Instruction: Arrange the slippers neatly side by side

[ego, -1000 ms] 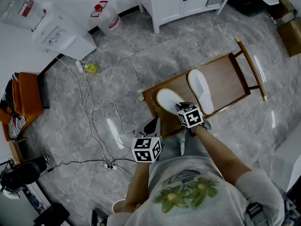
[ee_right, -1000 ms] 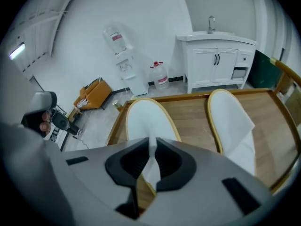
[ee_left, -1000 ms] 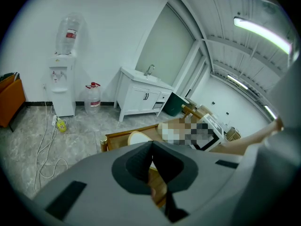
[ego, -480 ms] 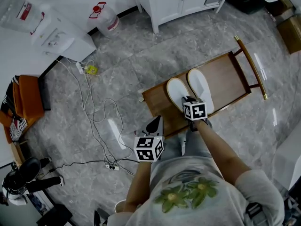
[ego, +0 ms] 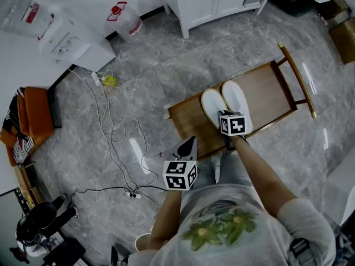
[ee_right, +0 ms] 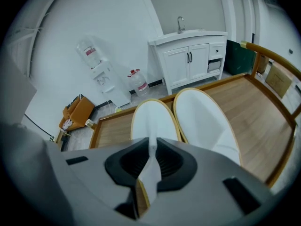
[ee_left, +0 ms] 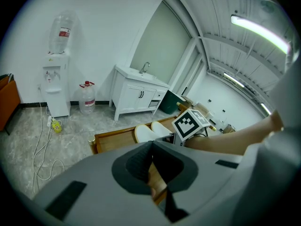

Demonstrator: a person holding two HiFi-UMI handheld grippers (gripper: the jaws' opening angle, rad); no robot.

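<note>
Right claw [ee_right: 152,144]: jaws are closed on the heel rim of one slipper [ee_right: 153,119]. A fold of white fabric is pinched between the pads. No gap is seen beside the fabric.

- The held slipper runs straight ahead from the claw tips, sole down on the tray [ee_right: 256,109], toe pointing away.
- The second slipper [ee_right: 204,121] lies just right of the claw, parallel to the held one, toe the same way. The two yellow-edged rims are set side against side. Whether they touch along the whole length is not settled.
- Bare tray wood is left to the left of the claw and further out to its right, up to the raised rail [ee_right: 277,62].

Left claw [ee_left: 153,144]: jaws are brought together at the tips, with nothing between them. Only tray wood is seen through the gap beneath.

- It is held at the tray's near corner, short of both slippers.
- From it, both slippers lie ahead and slightly right, well apart from its tips, with the right claw's marker cube just behind their heels.

Beyond the tray: a white cabinet [ee_right: 190,60] ahead of the right claw, a water dispenser [ee_right: 101,74] ahead to its left.
</note>
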